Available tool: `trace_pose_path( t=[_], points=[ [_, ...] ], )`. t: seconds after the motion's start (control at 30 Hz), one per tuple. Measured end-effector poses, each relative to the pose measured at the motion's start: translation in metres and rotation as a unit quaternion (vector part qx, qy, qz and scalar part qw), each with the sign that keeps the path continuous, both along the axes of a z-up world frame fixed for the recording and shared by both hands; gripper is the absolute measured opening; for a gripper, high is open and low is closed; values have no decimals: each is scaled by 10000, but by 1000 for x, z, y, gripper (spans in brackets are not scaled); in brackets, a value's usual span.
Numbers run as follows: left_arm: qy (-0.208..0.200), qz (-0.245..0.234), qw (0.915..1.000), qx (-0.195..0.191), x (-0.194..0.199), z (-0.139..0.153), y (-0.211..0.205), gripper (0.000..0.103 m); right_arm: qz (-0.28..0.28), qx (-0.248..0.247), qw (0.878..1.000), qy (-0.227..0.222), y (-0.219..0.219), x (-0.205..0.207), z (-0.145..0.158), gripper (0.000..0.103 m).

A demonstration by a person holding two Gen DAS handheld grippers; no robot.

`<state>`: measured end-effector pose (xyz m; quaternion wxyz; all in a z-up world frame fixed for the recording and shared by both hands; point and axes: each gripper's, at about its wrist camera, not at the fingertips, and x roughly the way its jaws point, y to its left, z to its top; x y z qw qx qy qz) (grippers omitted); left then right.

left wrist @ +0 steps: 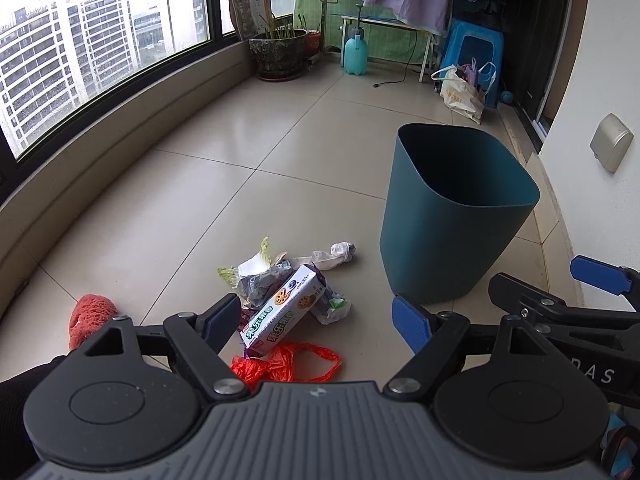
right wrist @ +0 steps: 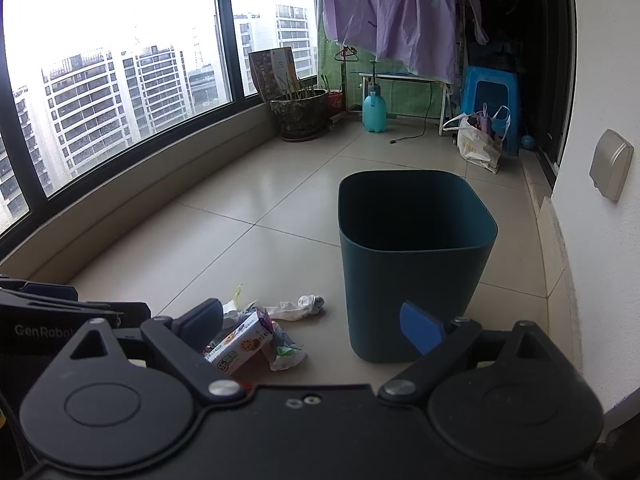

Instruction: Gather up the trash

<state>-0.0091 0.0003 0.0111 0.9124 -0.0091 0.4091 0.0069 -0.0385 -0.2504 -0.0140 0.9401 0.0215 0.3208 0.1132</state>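
Two spread claws [left wrist: 318, 322], one biscuit box [left wrist: 282, 309], one bin [left wrist: 452, 236].

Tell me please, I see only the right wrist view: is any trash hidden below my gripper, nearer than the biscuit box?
Observer: Yes. An orange plastic bag lies on the floor, at the near end of the biscuit box.
Operator: Is anything further to the left?
Observer: A red fuzzy cloth lies there, apart from the box.
Operator: Does the left gripper hold something?
Observer: No, the left gripper is open and empty.
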Motion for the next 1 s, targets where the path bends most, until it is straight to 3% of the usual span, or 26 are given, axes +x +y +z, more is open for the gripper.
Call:
trace_pose_path(
  t=[1.0],
  points=[
    [66, -17, 10000, -70, 3, -1, 2, 83, 19, 160, 9996, 215, -3, 9, -3, 94]
  ],
)
